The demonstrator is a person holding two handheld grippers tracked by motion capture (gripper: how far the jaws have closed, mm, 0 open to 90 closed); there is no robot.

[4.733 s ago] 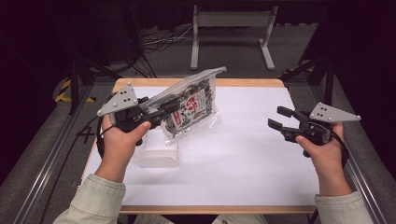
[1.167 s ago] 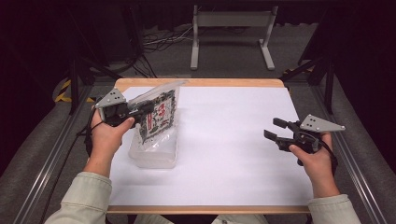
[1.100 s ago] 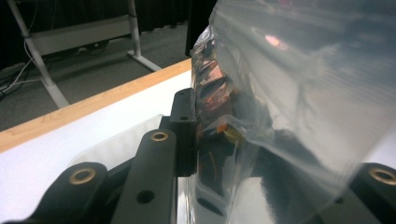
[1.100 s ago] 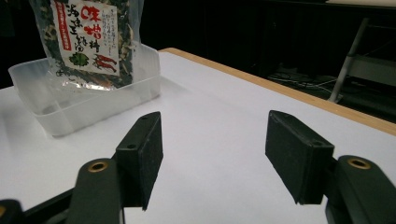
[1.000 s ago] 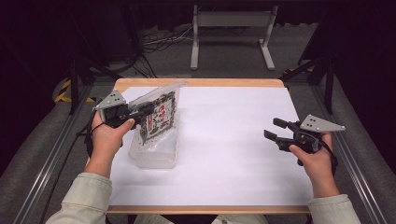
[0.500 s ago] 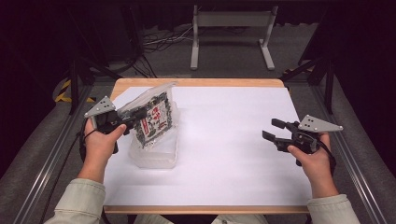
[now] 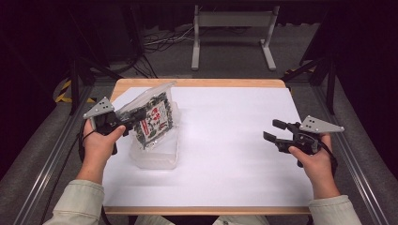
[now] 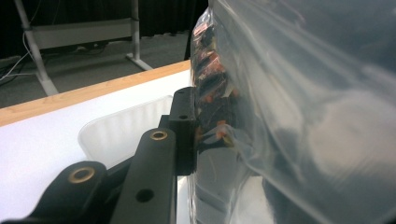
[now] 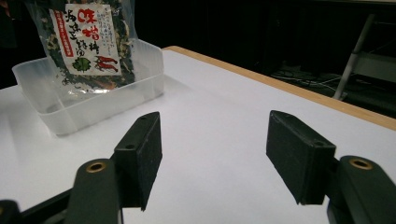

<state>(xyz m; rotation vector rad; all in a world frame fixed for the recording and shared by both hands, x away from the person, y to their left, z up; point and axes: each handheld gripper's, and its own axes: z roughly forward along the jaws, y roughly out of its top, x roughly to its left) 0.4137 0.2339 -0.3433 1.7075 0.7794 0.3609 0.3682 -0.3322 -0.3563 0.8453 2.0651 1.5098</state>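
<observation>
While the left gripper point(image 7: 133, 117) jaws clench the packet point(image 7: 152, 117), the right gripper view shows its red label point(image 9: 86, 39).

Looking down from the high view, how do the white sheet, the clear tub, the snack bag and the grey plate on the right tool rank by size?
1. White sheet, by far the largest.
2. Snack bag and clear tub: alike; the bag hides part of the tub, so no ranking.
3. Grey plate on the right hand-held gripper, the smallest.
</observation>
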